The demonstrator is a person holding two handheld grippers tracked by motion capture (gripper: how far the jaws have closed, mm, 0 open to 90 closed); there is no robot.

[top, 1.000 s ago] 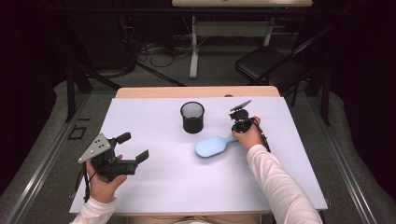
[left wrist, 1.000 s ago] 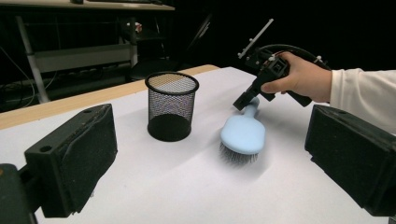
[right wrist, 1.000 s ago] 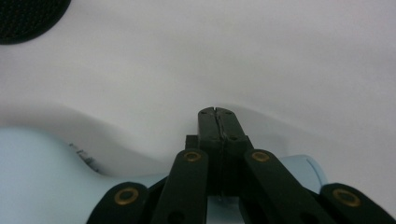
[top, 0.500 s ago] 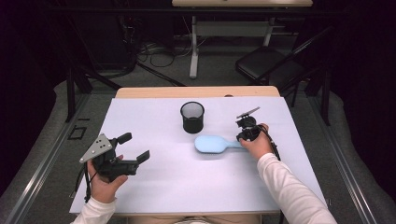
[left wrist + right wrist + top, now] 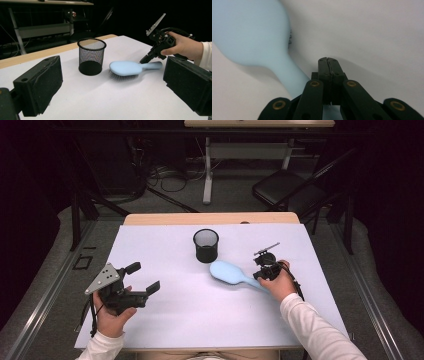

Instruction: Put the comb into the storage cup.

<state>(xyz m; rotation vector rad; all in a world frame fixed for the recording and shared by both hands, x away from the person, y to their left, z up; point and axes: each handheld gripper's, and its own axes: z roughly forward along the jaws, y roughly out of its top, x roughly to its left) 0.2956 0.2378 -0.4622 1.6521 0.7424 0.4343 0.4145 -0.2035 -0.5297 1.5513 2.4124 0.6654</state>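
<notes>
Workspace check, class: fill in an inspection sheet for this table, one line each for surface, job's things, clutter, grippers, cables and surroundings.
Surface: white table, wooden strip along far edge.
Job's things: blue hairbrush lying bristles down; black mesh cup upright beyond it, apart.
Clutter: nothing seen.
Grippers: left gripper open, held above the table's near left; right gripper shut, jaws pressed together, over the brush handle.
Cables: one trails from each gripper; more on the floor behind.
Surroundings: dark room, black chair, desk legs.
</notes>
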